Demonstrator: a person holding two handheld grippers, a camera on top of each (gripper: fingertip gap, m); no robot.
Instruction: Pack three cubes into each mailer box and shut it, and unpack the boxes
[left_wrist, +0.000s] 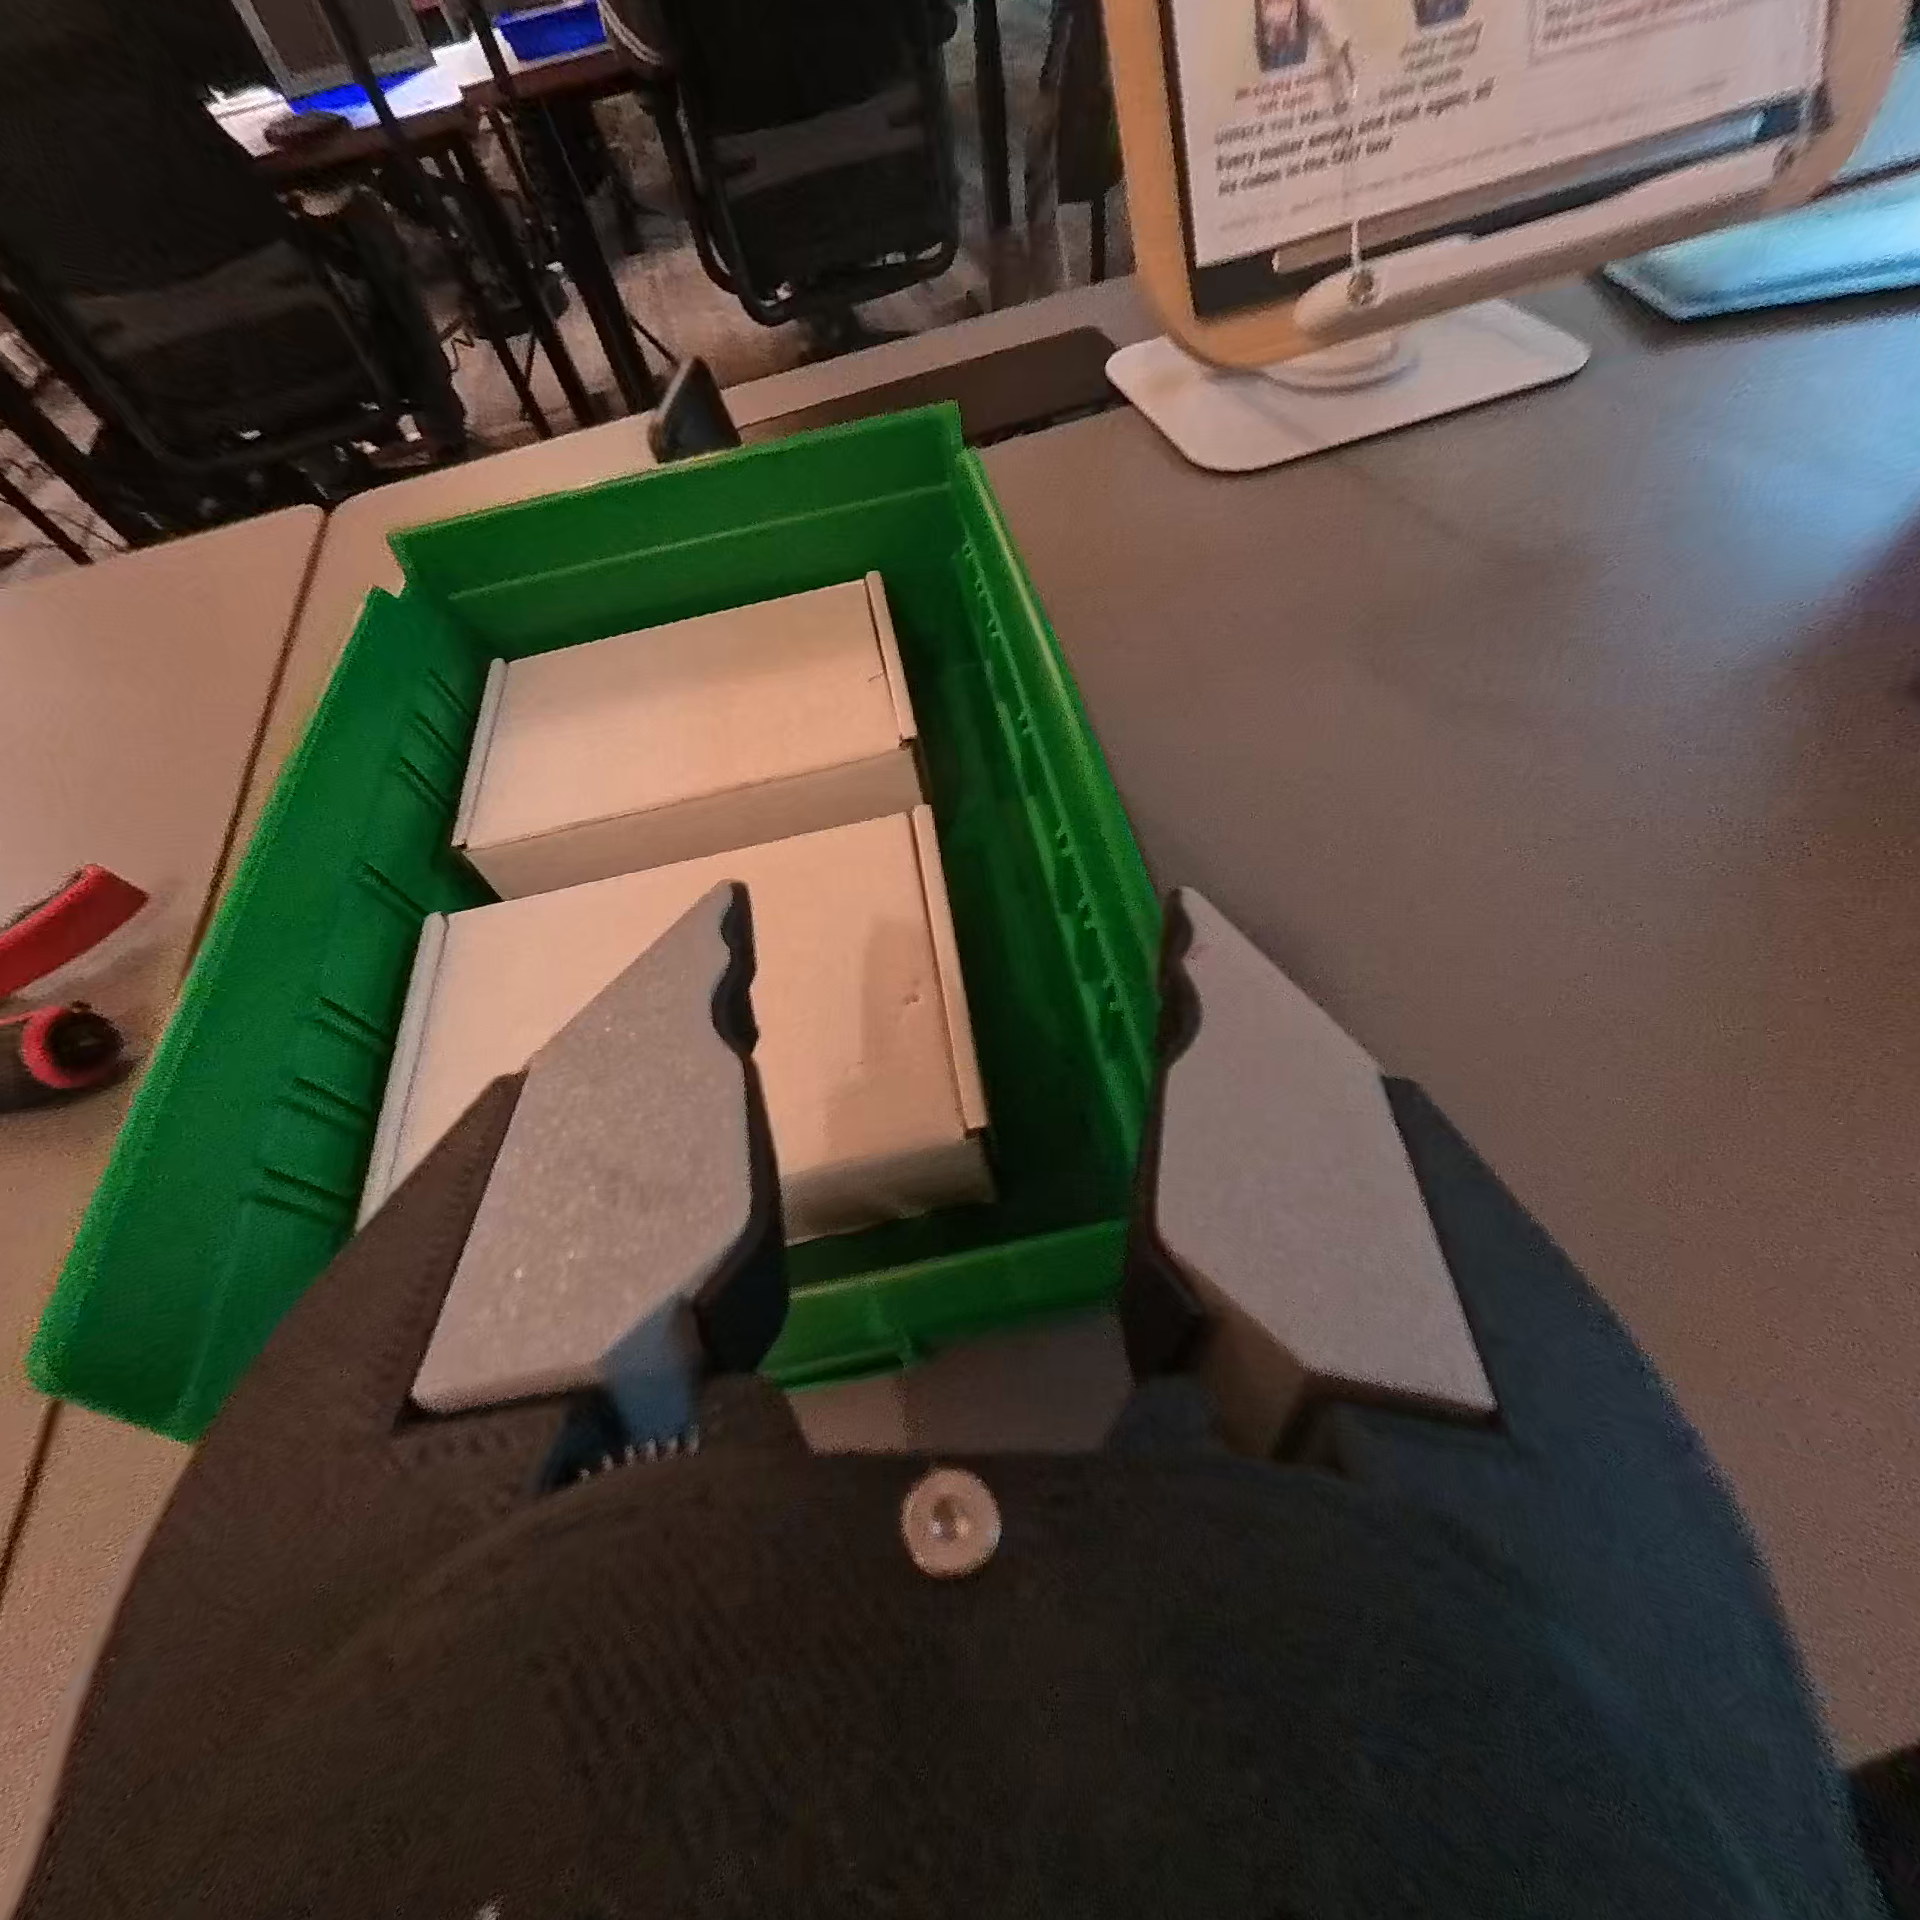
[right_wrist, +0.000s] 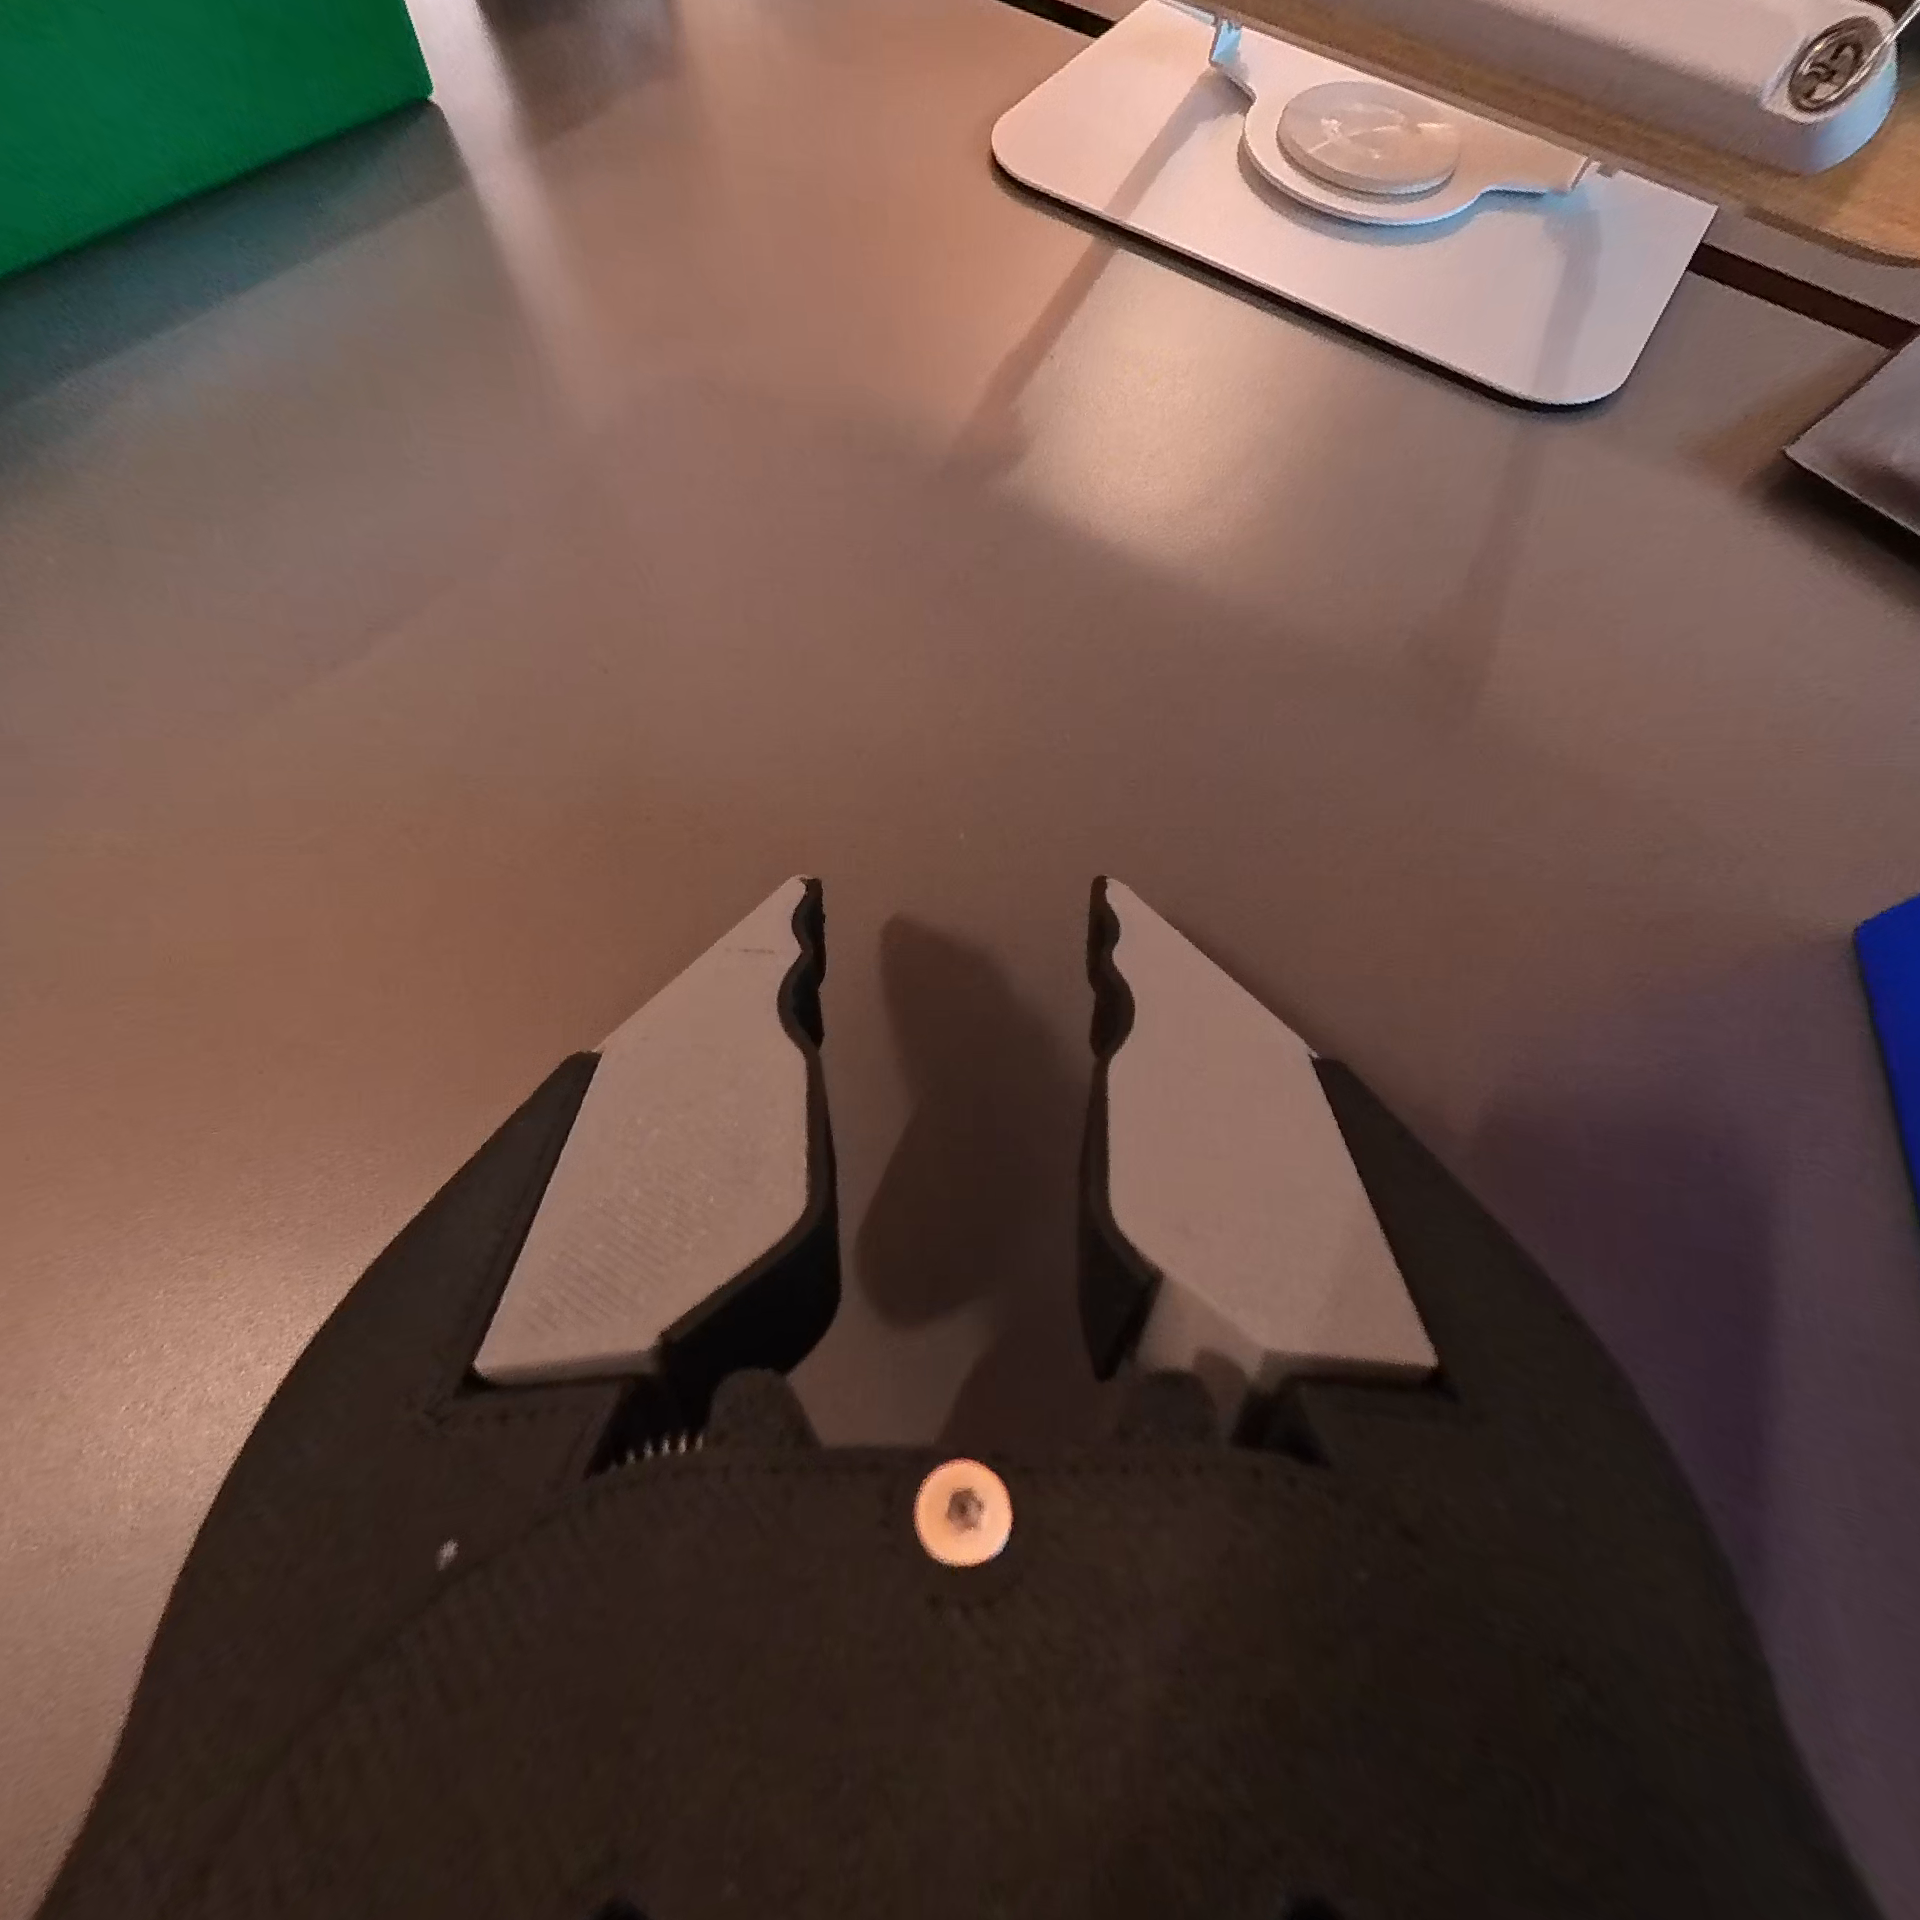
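A green tote (left_wrist: 249, 1091) stands on the grey table and holds two shut white mailer boxes, one near (left_wrist: 852, 1008) and one far (left_wrist: 686, 727). My left gripper (left_wrist: 956, 935) is open and empty, raised above the tote's near right corner; its left finger covers part of the near box. My right gripper (right_wrist: 956, 914) is open and empty, low over bare table. A corner of the green tote (right_wrist: 187, 114) shows at the top left of the right wrist view. No cubes are in sight.
A monitor on a white stand (left_wrist: 1351, 384) stands at the back right; its base (right_wrist: 1351, 260) lies ahead of my right gripper. A blue thing (right_wrist: 1891, 1039) shows at the right edge. Red and black tool handles (left_wrist: 62, 987) lie left of the tote. Chairs and desks stand beyond the table. My left tips are about 55 centimetres from the blue thing (right_wrist: 1891, 1039), my right tips only 15 centimetres.
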